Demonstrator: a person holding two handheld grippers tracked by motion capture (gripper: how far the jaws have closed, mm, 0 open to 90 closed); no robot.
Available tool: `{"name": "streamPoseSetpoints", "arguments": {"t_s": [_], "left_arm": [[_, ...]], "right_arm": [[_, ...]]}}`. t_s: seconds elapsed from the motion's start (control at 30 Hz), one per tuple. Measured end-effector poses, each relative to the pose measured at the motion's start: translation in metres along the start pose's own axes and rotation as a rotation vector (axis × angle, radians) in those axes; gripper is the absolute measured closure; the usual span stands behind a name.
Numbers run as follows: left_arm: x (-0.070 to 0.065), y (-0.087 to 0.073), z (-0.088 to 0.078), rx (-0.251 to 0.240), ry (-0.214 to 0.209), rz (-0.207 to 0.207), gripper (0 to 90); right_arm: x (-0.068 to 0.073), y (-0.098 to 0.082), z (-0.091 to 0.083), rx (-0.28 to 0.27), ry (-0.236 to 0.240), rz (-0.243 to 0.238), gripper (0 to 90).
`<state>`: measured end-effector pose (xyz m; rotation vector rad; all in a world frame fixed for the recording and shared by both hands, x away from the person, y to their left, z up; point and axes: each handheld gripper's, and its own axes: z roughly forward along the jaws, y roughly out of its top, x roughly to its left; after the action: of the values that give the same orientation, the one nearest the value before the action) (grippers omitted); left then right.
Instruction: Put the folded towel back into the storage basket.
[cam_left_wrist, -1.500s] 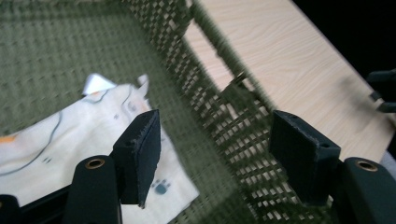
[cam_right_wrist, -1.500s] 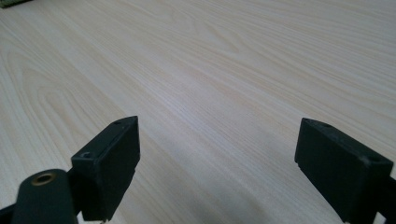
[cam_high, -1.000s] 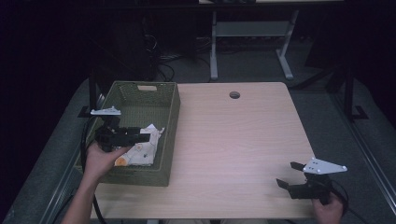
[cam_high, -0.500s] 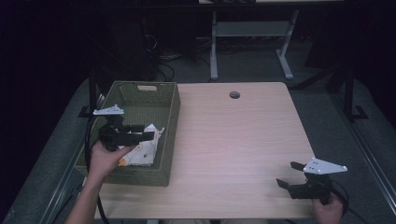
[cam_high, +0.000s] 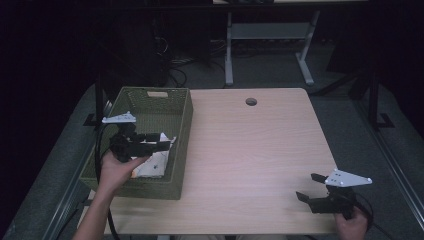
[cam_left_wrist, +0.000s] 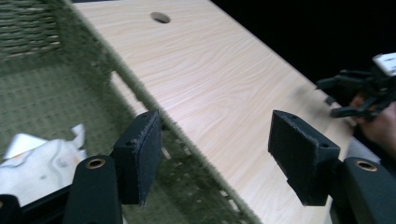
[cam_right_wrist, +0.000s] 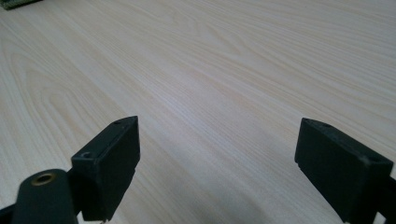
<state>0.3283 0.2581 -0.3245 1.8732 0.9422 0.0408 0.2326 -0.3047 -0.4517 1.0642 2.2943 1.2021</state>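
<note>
Now my left gripper, jaws wide and empty, hangs over the green basket at nine o'clock, the white packet lying inside unpicked, while my right gripper waits open at five o'clock.

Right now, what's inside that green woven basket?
A crumpled white packet with a bit of orange lies on the floor of the basket. The left tool, jaws open, hangs over it and hides part of it. What the packet holds can't be made out.
</note>
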Motion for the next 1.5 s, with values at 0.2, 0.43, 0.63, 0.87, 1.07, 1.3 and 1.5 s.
{"name": "streamPoseSetpoints", "arguments": {"t_s": [0.2,0.43,0.63,0.87,1.07,1.3,1.5], "left_arm": [[0.001,0.0,0.002,-0.01,-0.061,-0.022,36.0],[-0.004,0.0,0.007,-0.013,-0.116,-0.028,35.9],[-0.018,0.002,0.017,-0.009,-0.164,-0.007,35.8],[-0.031,0.004,0.035,0.025,-0.193,0.02,35.5],[-0.047,0.007,0.052,0.031,-0.232,0.038,35.2],[-0.064,0.008,0.072,0.056,-0.252,0.069,35.2],[-0.079,0.007,0.09,0.082,-0.256,0.101,35.2]], "right_arm": [[0.0,0.0,0.0,0.001,0.003,-0.002,13.5],[0.001,0.0,0.0,0.003,0.002,0.001,13.5],[0.001,0.0,-0.001,-0.003,0.001,0.0,13.5],[0.002,0.0,-0.002,-0.008,0.0,-0.005,13.5],[0.002,0.0,-0.003,-0.015,-0.001,-0.002,13.5],[0.002,0.0,-0.003,-0.015,0.001,-0.001,13.6],[0.002,0.0,-0.005,-0.018,0.002,-0.001,13.5]]}}
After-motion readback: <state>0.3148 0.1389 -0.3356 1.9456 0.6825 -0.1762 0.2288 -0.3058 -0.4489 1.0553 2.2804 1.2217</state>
